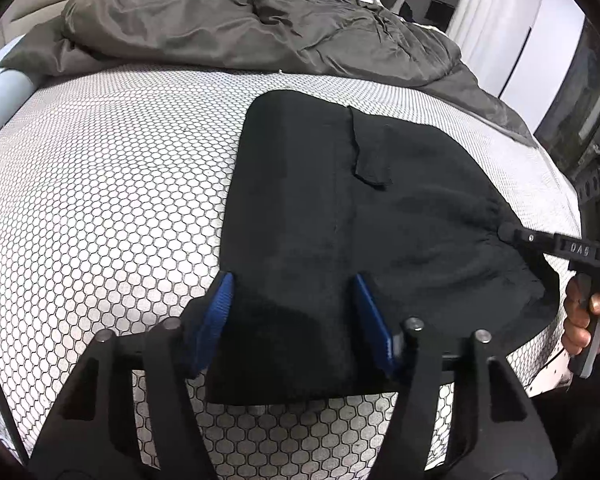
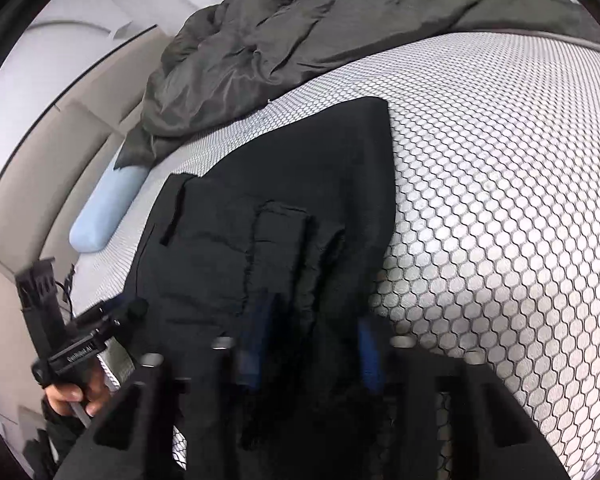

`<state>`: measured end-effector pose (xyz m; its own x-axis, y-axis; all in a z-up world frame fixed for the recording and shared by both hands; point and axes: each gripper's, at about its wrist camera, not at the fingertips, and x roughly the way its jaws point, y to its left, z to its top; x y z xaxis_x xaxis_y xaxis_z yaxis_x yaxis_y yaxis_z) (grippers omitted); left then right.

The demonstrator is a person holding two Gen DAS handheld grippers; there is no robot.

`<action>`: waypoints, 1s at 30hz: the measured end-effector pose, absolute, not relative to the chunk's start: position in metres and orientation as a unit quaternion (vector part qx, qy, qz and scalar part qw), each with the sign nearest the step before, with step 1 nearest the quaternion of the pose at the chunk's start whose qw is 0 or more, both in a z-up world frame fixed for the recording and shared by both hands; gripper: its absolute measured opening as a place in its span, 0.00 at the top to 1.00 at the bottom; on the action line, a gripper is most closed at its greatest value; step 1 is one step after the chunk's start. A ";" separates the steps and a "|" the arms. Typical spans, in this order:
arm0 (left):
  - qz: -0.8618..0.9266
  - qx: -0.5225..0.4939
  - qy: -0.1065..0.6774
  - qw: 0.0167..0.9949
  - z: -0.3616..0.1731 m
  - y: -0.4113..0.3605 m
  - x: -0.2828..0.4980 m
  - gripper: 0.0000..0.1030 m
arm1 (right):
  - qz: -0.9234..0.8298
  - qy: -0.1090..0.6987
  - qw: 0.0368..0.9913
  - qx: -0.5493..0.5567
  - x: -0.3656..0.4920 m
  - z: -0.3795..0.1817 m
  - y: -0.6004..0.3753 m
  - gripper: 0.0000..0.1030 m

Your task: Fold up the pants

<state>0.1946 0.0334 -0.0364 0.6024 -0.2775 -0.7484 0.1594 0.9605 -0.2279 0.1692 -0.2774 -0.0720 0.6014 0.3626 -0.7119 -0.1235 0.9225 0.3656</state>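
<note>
Black pants (image 1: 340, 208) lie folded on the honeycomb-patterned mattress (image 1: 100, 200). My left gripper (image 1: 294, 310) straddles their near left corner. Its blue pads (image 1: 220, 308) stand wide apart with flat cloth between them, so it is open. My right gripper (image 1: 508, 234) comes in from the right edge with cloth puckered around its tip; a hand (image 1: 580, 320) holds it. In the right wrist view the pants (image 2: 300, 168) bunch into a ridge between that gripper's (image 2: 314, 350) narrow blue pads (image 2: 368, 360), which are shut on the fabric. The left gripper (image 2: 132, 308) shows at the pants' far corner, hand-held.
A crumpled grey duvet (image 1: 240, 20) (image 2: 280, 40) covers the far side of the bed. A light blue bolster (image 1: 0, 92) (image 2: 104, 208) lies along the beige headboard (image 2: 40, 152). White wardrobe doors (image 1: 500, 20) stand beyond the bed. Bare mattress (image 2: 500, 200) spreads beside the pants.
</note>
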 end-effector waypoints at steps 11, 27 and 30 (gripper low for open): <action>-0.101 -0.055 0.432 0.895 -0.032 0.028 0.245 0.44 | 0.126 0.414 0.893 0.124 0.199 -0.059 -0.265 0.85; -0.078 -0.050 0.437 0.895 -0.040 0.023 0.243 0.16 | 0.101 0.375 0.907 0.164 0.191 -0.049 -0.294 0.45; -0.068 -0.043 0.437 0.896 -0.044 0.025 0.231 0.08 | 0.096 0.399 0.904 0.120 0.173 -0.061 -0.286 0.44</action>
<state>0.2310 0.0253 -0.0437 0.6084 -0.1592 -0.7775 0.0848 0.9871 -0.1357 0.1728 -0.2859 -0.0607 0.6628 0.2690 -0.6988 -0.0769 0.9528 0.2938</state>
